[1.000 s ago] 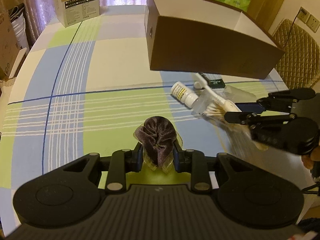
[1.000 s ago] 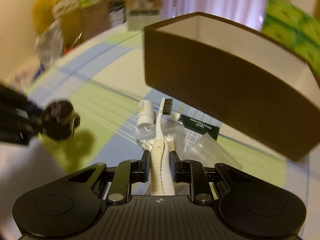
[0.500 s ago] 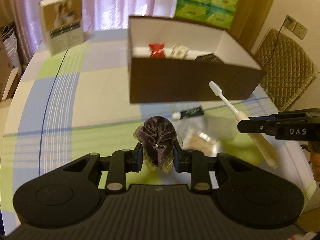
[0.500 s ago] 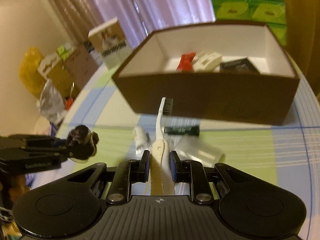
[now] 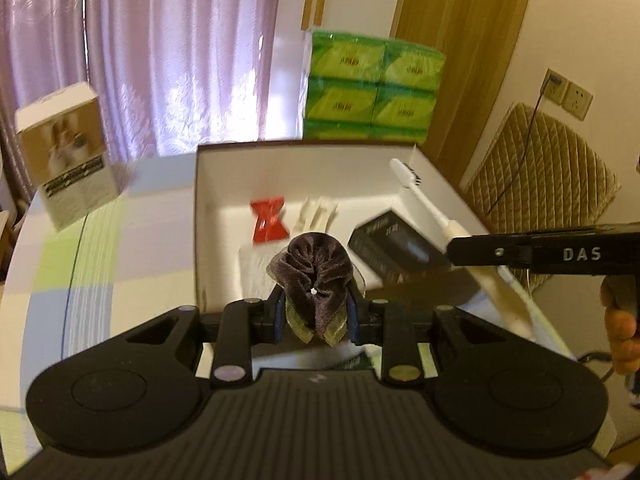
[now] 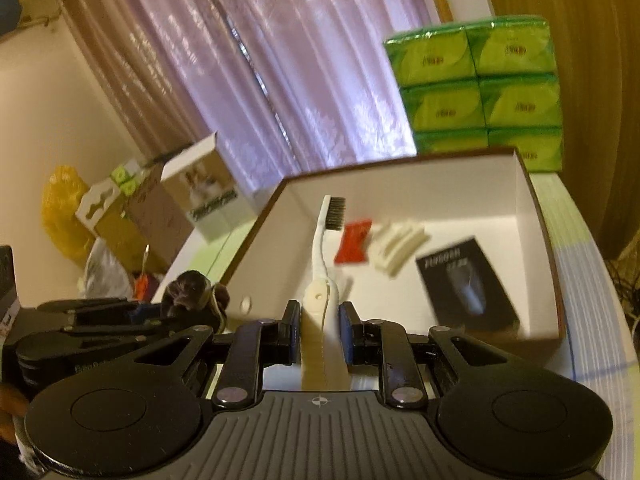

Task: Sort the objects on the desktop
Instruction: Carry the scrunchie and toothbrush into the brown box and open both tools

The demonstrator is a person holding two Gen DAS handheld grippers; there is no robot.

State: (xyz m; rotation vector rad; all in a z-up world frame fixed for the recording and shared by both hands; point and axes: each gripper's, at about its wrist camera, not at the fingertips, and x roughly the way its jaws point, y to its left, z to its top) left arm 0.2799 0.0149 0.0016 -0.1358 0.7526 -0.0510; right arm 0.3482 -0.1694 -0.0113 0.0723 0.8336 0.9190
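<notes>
While grippers hover, the box [image 5: 208,184] holds a red packet [image 5: 269,221].

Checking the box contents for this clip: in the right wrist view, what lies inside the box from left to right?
Toothbrush head, held by the right gripper → red packet → cream plastic piece → black box.

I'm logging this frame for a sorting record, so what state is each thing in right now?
Left tongs: shut on the scrunchie.
Scrunchie: held above the box's near edge.
Right tongs: shut on the toothbrush.
Toothbrush: held, bristle end pointing over the box.
Brown box: open, no lid on it.
Red packet: lying inside the box.
Black carton: lying inside the box.
</notes>
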